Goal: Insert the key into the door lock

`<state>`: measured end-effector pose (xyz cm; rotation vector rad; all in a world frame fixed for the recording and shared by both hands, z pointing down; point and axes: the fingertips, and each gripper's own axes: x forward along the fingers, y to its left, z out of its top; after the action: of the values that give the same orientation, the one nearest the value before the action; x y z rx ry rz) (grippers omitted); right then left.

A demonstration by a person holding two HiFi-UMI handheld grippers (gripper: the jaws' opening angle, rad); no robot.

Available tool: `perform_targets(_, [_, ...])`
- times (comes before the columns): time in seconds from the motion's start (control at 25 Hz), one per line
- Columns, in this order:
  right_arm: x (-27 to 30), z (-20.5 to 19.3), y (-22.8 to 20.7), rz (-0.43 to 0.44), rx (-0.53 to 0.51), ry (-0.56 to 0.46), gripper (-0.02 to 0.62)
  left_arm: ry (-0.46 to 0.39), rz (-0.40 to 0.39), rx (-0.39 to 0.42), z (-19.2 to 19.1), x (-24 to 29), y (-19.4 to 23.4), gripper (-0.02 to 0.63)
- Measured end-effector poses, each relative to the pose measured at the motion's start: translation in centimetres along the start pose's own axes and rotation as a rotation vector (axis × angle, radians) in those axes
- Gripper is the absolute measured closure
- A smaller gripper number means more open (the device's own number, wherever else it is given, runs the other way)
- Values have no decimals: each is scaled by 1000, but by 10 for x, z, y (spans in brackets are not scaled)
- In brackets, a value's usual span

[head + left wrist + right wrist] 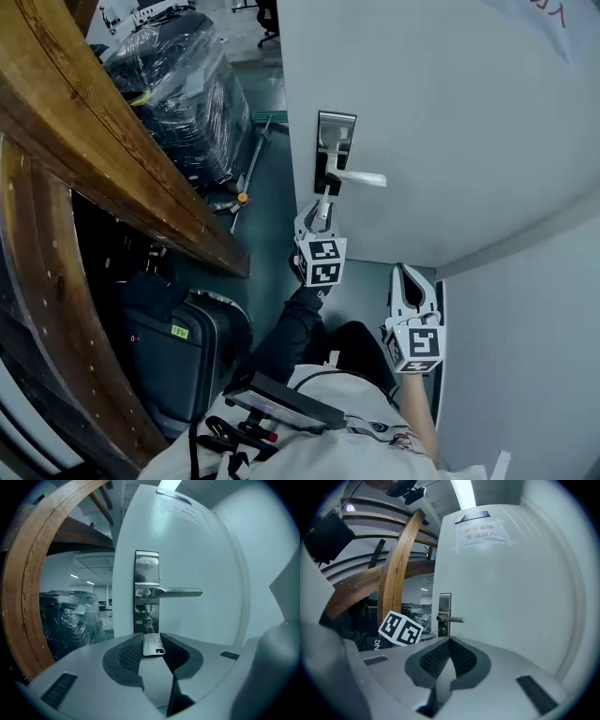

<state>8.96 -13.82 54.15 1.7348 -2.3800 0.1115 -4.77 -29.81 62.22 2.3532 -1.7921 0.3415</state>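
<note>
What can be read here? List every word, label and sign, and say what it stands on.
"非请勿入": lower red line on the white paper notice on the white door; its upper line is blurred.
"NG": white letters on the dark sleeve.
Too small to read: the green tag on the black suitcase.

The key (153, 646) is flat silver metal, its rectangular head clamped between the jaws of the left gripper (153, 640). Its blade points forward at the door lock (147, 620), a keyhole low on the polished steel plate (146, 566), below the horizontal lever (180, 592). The blade tip reaches the keyhole; insertion depth cannot be told.
</note>
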Motion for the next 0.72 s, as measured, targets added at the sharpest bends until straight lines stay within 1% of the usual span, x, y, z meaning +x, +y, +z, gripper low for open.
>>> perform_targets(0.24, [10, -20, -11, 6, -1, -11, 589, -23, 20, 8, -3, 22, 1, 489])
perform_targets(0.48, [16, -23, -18, 10, 4, -17, 589, -43, 37, 13, 4, 32, 3, 489])
perform_targets(0.6, [18, -28, -23, 10, 11, -9, 589, -37, 46, 23, 4, 37, 3, 489])
perform_targets(0.72, [21, -28, -25, 12, 15, -9, 589, -24, 51, 15, 1, 39, 3, 489])
